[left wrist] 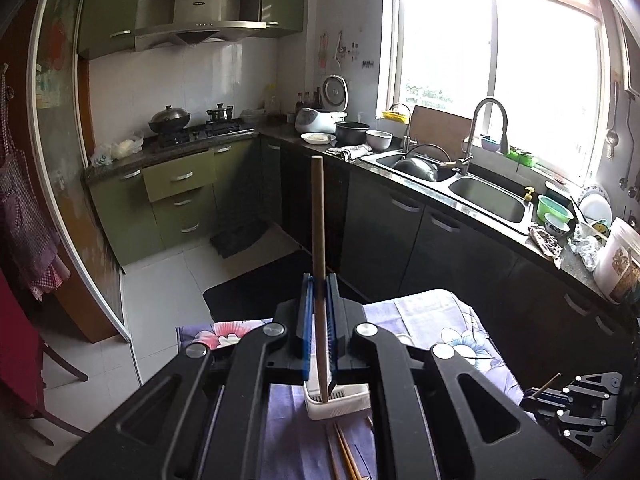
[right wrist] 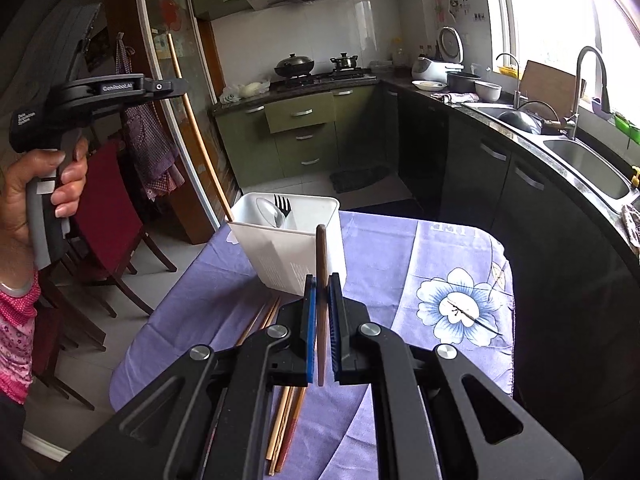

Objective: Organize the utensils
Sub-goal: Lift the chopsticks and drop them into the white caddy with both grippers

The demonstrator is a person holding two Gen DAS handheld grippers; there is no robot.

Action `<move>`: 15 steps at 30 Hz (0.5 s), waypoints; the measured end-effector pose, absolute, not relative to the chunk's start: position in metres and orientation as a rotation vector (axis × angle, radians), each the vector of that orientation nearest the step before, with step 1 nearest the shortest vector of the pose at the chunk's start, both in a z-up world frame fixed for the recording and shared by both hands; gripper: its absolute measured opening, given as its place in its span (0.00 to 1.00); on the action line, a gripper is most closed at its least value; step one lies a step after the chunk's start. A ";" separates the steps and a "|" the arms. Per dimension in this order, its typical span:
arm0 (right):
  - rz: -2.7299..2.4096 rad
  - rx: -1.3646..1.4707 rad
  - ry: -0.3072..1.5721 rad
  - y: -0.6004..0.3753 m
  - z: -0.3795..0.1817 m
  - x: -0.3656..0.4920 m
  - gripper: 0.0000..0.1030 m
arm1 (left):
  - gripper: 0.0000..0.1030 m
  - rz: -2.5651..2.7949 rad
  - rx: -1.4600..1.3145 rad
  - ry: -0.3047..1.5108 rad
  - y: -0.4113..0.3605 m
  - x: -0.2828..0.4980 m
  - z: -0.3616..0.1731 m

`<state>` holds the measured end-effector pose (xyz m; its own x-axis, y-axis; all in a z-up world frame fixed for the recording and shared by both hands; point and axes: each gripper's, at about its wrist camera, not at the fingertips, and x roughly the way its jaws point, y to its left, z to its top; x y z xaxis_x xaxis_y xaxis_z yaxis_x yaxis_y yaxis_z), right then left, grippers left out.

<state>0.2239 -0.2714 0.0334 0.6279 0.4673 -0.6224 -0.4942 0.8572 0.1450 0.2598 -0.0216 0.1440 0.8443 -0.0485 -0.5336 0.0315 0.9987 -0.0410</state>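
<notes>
Both tools clamped on a chopstick each, with the white holder waiting just ahead.

Nearest, the right tool (right wrist: 322, 280) is pinched narrow on a dark wooden chopstick (right wrist: 321, 256) that stands up between its blue pads, while loose chopsticks (right wrist: 286, 416) lie on the purple floral cloth (right wrist: 400, 248) over the counter below it. The left tool (left wrist: 319, 280) grips a pale chopstick (left wrist: 318, 216) whose lower tip hangs above the white utensil holder (right wrist: 280, 256), which already carries a spoon (right wrist: 269, 211) and fork (right wrist: 282, 204). Beyond stretch the sink (left wrist: 488, 200) and stove (left wrist: 204, 130). The risk, as I judge it: each stick is caught over a short stretch, so it may pivot, miss the holder's rim, or knock the light holder over.
</notes>
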 end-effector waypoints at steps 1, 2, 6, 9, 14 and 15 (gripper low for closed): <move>0.552 -0.043 0.697 -0.271 0.036 0.223 0.07 | 0.06 -0.041 -0.034 0.561 -0.022 0.262 0.144; 0.555 -0.044 0.691 -0.271 0.039 0.222 0.07 | 0.06 -0.042 -0.035 0.560 -0.021 0.263 0.144; 0.551 -0.060 0.674 -0.267 0.050 0.221 0.07 | 0.06 -0.057 -0.050 0.553 -0.020 0.268 0.145; 0.550 -0.066 0.675 -0.262 0.052 0.222 0.07 | 0.06 -0.058 -0.043 0.553 -0.019 0.274 0.145; 0.558 -0.077 0.676 -0.255 0.054 0.220 0.07 | 0.06 -0.058 -0.043 0.550 -0.019 0.277 0.140; 0.560 -0.081 0.676 -0.253 0.055 0.220 0.07 | 0.06 -0.061 -0.050 0.545 -0.018 0.277 0.141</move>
<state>0.2202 -0.2532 0.0550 0.6394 0.4644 -0.6128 -0.5155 0.8502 0.1064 0.2769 -0.0180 0.1407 0.8532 -0.0714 -0.5167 0.0450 0.9970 -0.0634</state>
